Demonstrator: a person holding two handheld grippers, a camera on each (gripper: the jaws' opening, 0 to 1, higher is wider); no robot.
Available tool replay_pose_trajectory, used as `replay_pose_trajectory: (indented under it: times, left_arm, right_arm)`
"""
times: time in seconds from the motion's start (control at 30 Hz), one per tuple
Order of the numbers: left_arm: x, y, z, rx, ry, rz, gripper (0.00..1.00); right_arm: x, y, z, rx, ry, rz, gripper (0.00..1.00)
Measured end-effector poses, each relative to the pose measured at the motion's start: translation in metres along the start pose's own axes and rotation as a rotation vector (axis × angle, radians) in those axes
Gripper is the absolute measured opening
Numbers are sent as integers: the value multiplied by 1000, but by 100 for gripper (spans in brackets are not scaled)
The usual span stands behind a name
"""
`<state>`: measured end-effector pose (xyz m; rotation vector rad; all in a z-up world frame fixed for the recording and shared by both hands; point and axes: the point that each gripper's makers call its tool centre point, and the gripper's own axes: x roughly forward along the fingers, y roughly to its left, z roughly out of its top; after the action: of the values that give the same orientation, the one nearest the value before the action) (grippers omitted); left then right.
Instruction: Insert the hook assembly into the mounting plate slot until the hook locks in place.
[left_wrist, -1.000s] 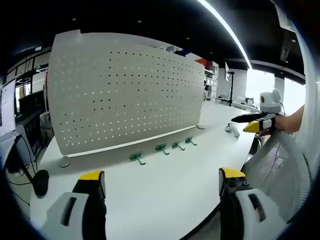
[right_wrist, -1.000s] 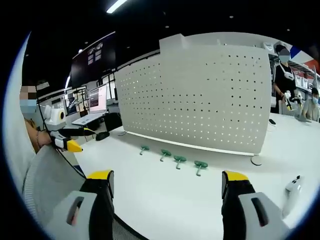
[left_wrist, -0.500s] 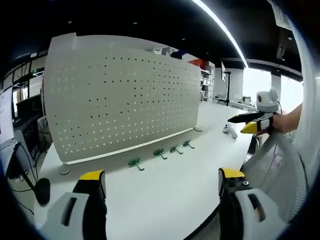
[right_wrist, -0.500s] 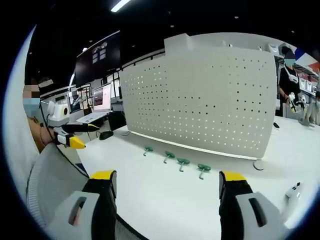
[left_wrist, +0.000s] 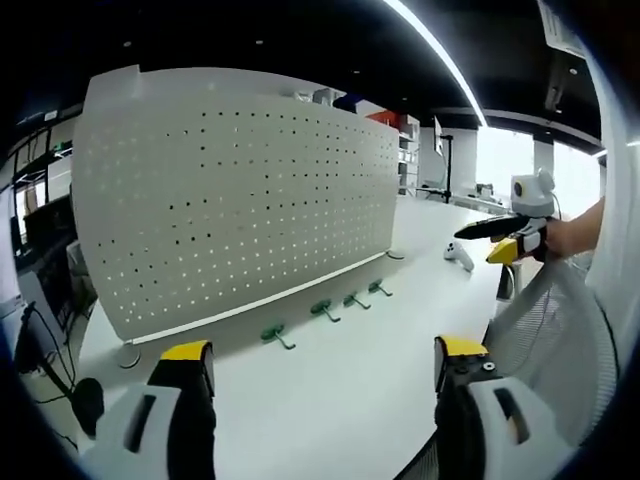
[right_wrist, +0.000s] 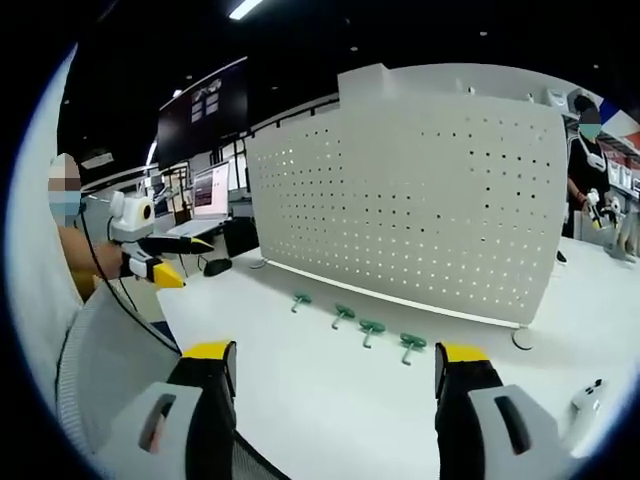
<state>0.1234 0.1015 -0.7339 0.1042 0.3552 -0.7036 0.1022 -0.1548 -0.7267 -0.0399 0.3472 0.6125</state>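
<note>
While four green hooks (left_wrist: 322, 314) lie before the pegboard (left_wrist: 240, 200), both claws gape wide.

The left tool (right_wrist: 172, 261), seen from the right, has risen slightly.

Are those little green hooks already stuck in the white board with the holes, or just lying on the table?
Lying on the table: the four hooks sit in a row below the pegboard, none in its holes.
</note>
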Motion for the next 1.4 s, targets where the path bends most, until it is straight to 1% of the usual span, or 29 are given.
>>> replay_pose_trajectory:
  times: [0.1, 0.23, 0.43, 0.5, 0.57, 0.7, 0.8, 0.9, 1.0, 1.13, 1.23, 1.33, 1.4]
  left_arm:
    - [5, 1, 1, 26, 17, -15, 94]
    - [12, 5, 3, 39, 32, -33, 94]
    - [24, 12, 9, 52, 35, -58, 94]
    - [28, 14, 8, 60, 39, -64, 94]
    - [32, 18, 5, 66, 56, -68, 94]
    - [36, 25, 4, 88, 73, -81, 93]
    - [39, 33, 4, 88, 83, -91, 92]
    - [42, 38, 0, 117, 112, -104, 91]
    - [45, 43, 1, 127, 120, -114, 91]
    - [51, 47, 0, 147, 143, -136, 91]
    - [56, 47, 0, 159, 158, -157, 91]
    - [61, 46, -2, 192, 183, -185, 90]
    - [65, 46, -1, 204, 190, -197, 90]
  right_arm:
    - [1, -1, -1, 4, 9, 1, 79]
    - [1, -1, -1, 3, 9, 3, 79]
    - [3, 2, -4, 7, 22, 20, 79]
    - [4, 3, -3, 2, 22, 24, 78]
    - [5, 4, -4, 3, 24, 26, 78]
    - [6, 5, -3, -11, 25, 34, 77]
    - [6, 5, -2, -13, 24, 36, 77]
    - [7, 4, -1, -14, 23, 35, 76]
    - [8, 5, 0, -18, 26, 39, 76]
    - [9, 6, 0, -22, 31, 43, 75]
    - [10, 6, -1, -15, 36, 45, 75]
    - [10, 6, -2, -11, 41, 47, 75]
    - [10, 6, -2, -11, 43, 47, 75]
